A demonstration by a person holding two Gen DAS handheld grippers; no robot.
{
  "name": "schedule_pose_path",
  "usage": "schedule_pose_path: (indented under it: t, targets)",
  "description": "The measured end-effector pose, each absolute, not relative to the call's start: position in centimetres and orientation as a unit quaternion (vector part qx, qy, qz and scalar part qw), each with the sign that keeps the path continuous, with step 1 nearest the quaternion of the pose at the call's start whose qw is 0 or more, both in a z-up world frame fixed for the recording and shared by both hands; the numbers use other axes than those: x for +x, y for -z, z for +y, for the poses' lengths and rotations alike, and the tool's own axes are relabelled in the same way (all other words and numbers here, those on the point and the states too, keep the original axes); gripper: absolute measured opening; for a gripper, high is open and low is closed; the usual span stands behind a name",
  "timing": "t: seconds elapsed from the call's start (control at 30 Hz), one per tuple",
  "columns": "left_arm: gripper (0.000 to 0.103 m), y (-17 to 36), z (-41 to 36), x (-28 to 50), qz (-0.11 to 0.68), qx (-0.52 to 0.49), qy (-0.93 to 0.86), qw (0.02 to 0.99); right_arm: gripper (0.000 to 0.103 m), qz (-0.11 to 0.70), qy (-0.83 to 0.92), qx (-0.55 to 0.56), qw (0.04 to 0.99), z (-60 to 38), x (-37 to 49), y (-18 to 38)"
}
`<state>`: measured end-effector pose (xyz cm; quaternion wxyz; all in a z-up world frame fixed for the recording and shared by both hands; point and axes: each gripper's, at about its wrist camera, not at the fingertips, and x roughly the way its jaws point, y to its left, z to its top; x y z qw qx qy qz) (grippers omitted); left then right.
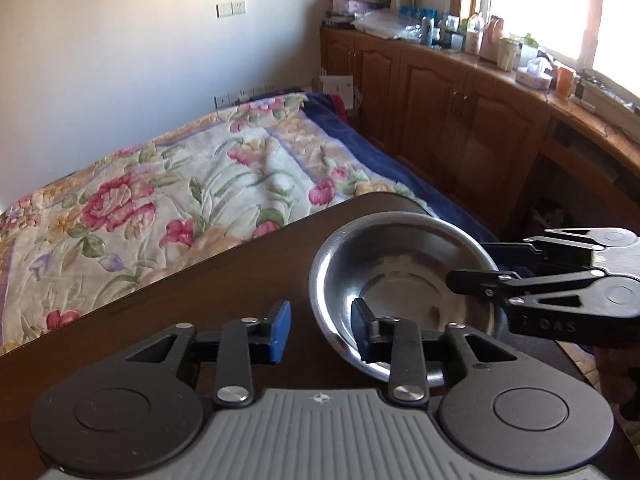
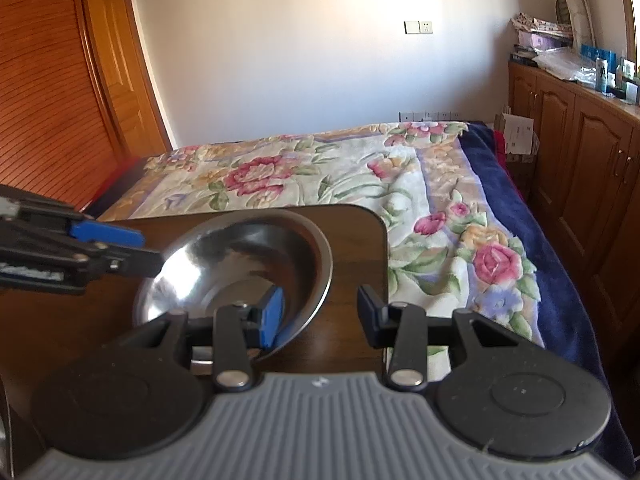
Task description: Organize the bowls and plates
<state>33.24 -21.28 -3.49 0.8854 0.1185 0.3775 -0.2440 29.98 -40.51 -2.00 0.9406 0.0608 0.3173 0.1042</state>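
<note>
Straddling the steel bowl [image 2: 240, 264] rim, right hand-held gripper [image 2: 320, 316]; jaws apart.

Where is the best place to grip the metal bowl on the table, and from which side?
Grip the metal bowl by its thin rim, one finger inside and one outside. Its wall is wide and rounded, so nothing else fits between the jaws. The near rim, facing each gripper, seems easiest; the bowl sits close to the table corner.

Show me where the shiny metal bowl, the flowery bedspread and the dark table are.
metal bowl [image 1: 400, 292]: left wrist view, on its inner base.
flowery bedspread [image 1: 168, 184]: left wrist view, on the pale middle among the pink flowers.
dark table [image 2: 352, 240]: right wrist view, on bare top by the far corner.
</note>
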Motion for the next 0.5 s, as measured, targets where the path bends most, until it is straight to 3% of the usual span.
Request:
schedule_pose_path:
  t: [0.3, 0.4, 0.5]
  targets:
    - [0.03, 4.4, -20.9, 34.9, 0.417, 0.089, 0.251, 0.869, 0.041, 0.332, -0.115, 0.089, 0.932, -40.7, 30.3, 2.3]
    - [0.017, 4.6, -21.0, 35.0, 0.426, 0.078, 0.261, 0.863, 0.035, 0.336, -0.121, 0.091, 0.93, -40.4, 30.4, 2.4]
    - [0.016, 4.3, -21.0, 34.5, 0.423, 0.078, 0.262, 0.864, 0.021, 0.342, -0.127, 0.098, 0.926, -40.3, 30.5, 2.4]
